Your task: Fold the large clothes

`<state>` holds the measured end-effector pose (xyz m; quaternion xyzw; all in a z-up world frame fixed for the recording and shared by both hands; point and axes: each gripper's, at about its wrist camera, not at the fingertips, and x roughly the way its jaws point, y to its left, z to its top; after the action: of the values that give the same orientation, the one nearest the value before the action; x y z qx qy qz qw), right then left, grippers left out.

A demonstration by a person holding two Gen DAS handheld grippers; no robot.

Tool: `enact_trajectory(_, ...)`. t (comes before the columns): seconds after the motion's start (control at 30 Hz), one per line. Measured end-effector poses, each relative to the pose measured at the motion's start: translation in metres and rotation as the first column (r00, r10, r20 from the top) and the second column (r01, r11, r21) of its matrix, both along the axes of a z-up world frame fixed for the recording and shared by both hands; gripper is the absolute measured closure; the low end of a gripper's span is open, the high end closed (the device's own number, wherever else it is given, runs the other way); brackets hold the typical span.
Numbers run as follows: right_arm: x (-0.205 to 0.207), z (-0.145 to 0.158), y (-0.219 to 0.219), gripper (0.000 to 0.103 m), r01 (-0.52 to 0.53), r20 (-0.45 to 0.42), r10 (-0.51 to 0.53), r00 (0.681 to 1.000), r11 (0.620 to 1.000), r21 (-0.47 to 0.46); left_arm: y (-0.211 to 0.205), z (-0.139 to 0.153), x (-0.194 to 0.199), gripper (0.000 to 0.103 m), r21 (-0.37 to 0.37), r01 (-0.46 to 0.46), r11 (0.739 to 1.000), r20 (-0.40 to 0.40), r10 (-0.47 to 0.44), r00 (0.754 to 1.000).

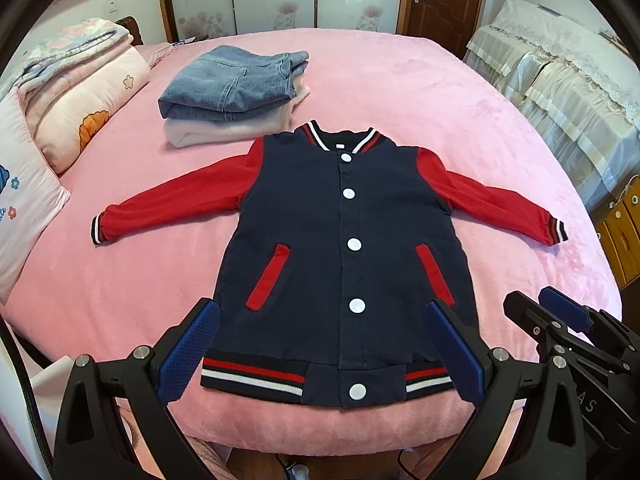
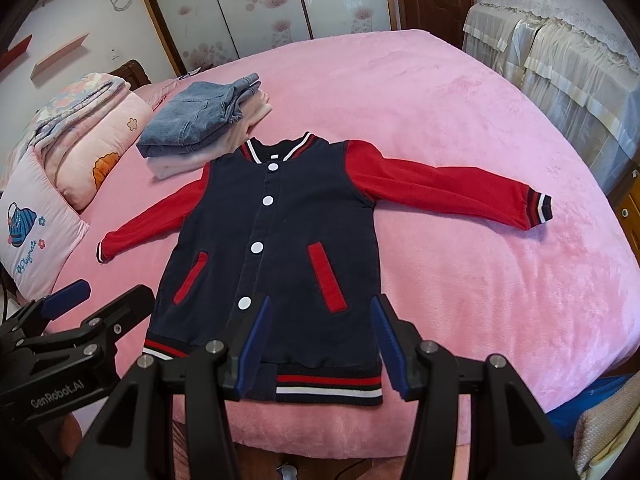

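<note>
Quilted pillows (image 1: 80, 120) stacked at far left, soft and printed with flowers. Folded denim jeans (image 1: 236, 84) on a pale folded garment (image 1: 224, 130), just beyond the jacket collar. Navy cotton jacket (image 1: 340, 240) spread flat, front up, at the near edge of the fluffy pink bedspread (image 1: 460, 92); red sleeves angled outward, ribbed striped hem and cuffs, round white snaps down the middle, two slanted red pocket welts. Left gripper (image 1: 322, 348) held over the hem, jaws spread wide, empty; blue textured pads (image 1: 192, 348) on black fingers. Right gripper (image 2: 318, 344) over the hem's right half, jaws likewise spread wide, empty. Lace-edged cream cover (image 2: 560, 52) over furniture at far right.
</note>
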<state>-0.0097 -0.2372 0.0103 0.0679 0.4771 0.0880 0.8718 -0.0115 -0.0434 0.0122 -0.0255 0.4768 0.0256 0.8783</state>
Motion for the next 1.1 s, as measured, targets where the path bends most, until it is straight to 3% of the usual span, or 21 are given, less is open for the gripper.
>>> enact_trajectory(0.37,0.030,-0.020,-0.018,0.051,0.033,-0.028,-0.032,0.999,0.999,0.029,-0.016,-0.014,0.043,0.002,0.048,0.019,0.999,-0.022,-0.018,1.000)
enact_trajectory(0.67,0.065,-0.033,-0.060,0.051,0.136,-0.032,-0.135,0.990,0.990,0.036,-0.047,-0.017,0.084,0.002,0.061,0.071,0.996,-0.005,-0.071,0.997)
enact_trajectory(0.9,0.081,-0.044,-0.105,0.051,0.247,-0.030,-0.246,0.969,0.968,0.037,-0.072,-0.020,0.109,0.002,0.070,0.106,0.992,0.016,-0.108,0.994)
enact_trajectory(1.1,0.088,-0.059,-0.153,0.051,0.361,-0.045,-0.359,0.932,0.932,0.033,-0.091,-0.026,0.123,0.002,0.089,0.131,0.987,0.025,-0.134,0.991)
